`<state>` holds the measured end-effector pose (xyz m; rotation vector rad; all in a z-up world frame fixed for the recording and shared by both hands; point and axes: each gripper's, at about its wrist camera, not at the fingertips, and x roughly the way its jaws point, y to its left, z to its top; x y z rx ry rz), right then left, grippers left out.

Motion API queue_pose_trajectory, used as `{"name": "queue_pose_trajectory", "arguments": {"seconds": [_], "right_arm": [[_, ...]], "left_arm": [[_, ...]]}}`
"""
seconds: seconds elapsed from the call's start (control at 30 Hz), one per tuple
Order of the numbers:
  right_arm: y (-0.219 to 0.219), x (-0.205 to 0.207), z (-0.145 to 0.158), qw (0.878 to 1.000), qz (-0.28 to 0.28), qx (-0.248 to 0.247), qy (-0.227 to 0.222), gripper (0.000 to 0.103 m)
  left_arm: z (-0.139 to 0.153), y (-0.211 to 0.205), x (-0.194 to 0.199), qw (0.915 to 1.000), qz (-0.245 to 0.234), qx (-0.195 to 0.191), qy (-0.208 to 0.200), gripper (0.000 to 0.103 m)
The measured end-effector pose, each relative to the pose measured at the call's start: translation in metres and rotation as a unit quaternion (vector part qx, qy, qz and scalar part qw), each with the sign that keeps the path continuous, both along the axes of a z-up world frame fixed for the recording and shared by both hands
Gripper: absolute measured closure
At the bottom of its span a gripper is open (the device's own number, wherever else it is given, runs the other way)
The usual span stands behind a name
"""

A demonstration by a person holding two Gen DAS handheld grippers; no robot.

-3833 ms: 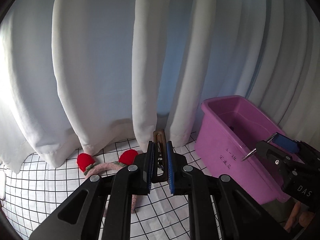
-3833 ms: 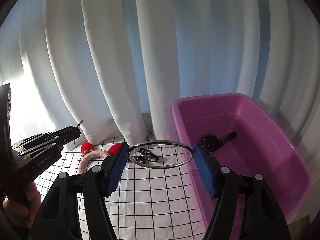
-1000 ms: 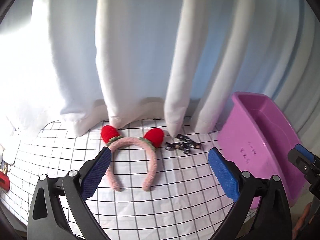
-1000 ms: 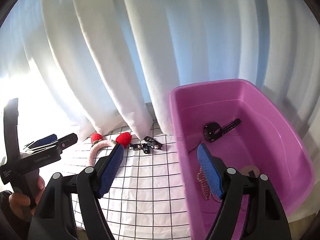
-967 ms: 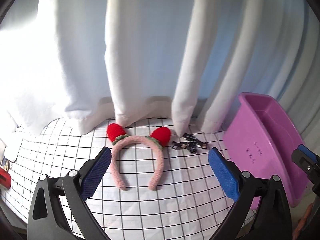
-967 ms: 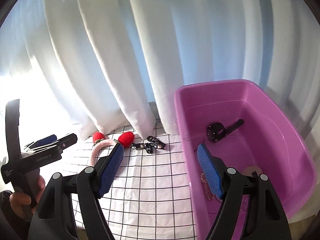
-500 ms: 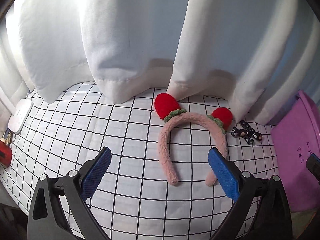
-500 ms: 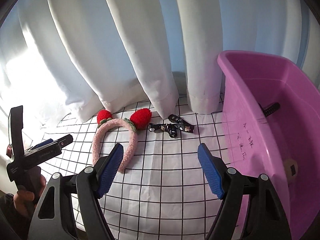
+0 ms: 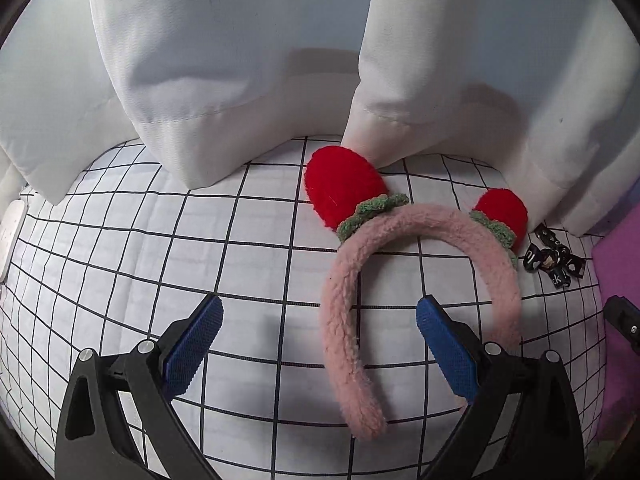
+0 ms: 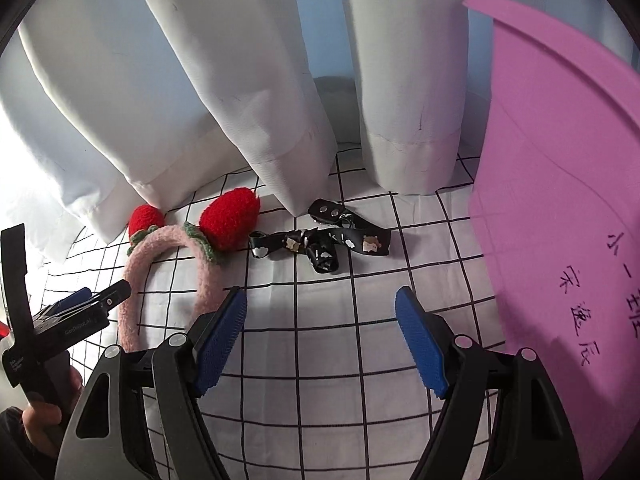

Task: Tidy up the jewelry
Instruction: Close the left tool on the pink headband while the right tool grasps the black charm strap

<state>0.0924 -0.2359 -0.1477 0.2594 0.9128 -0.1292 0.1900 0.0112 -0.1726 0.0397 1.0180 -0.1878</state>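
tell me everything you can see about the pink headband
The pink headband is a fuzzy, plush-looking arch with two red strawberry-like ears on green frilly collars. It lies flat on the grid-patterned cloth, ears toward the white curtain, open ends toward the cameras. The larger-looking ear touches a curtain fold. The open left gripper straddles one leg without touching. A black printed strap lies beside it.

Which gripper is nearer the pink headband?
Left. The left gripper hangs open over the headband; the right gripper is off to its side, facing the black strap.
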Motion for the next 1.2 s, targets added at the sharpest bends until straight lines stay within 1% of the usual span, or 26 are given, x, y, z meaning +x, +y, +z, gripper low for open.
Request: {"name": "queue_pose_trajectory", "arguments": {"seconds": [0.23, 0.67, 0.8, 0.87, 0.97, 1.13, 1.2], "right_arm": [[-0.006, 0.032, -0.024, 0.999, 0.008, -0.022, 0.025, 0.030], [-0.007, 0.064, -0.046, 0.997, 0.027, -0.060, 0.045, 0.030], [-0.003, 0.074, -0.049, 0.996, 0.031, -0.075, 0.042, 0.027], [0.001, 0.078, -0.050, 0.995, 0.035, -0.083, 0.042, 0.023], [0.006, 0.090, -0.053, 0.995, 0.035, -0.090, 0.035, 0.021], [0.008, 0.096, -0.053, 0.995, 0.037, -0.091, 0.026, 0.021], [0.007, 0.092, -0.053, 0.995, 0.042, -0.089, 0.026, 0.022]], "left_arm": [[-0.014, -0.003, 0.012, 0.9999, -0.002, 0.006, 0.008, 0.007], [-0.032, -0.020, 0.026, 0.9997, -0.007, 0.018, 0.018, 0.007], [-0.031, -0.026, 0.027, 0.9996, -0.008, 0.024, 0.012, 0.008], [-0.030, -0.035, 0.030, 0.9996, -0.008, 0.025, 0.010, 0.007], [-0.031, -0.041, 0.035, 0.9996, -0.006, 0.026, 0.007, 0.006], [-0.029, -0.051, 0.041, 0.9997, 0.002, 0.024, 0.002, 0.006], [-0.027, -0.052, 0.039, 0.9998, 0.004, 0.021, -0.002, 0.009]]}}
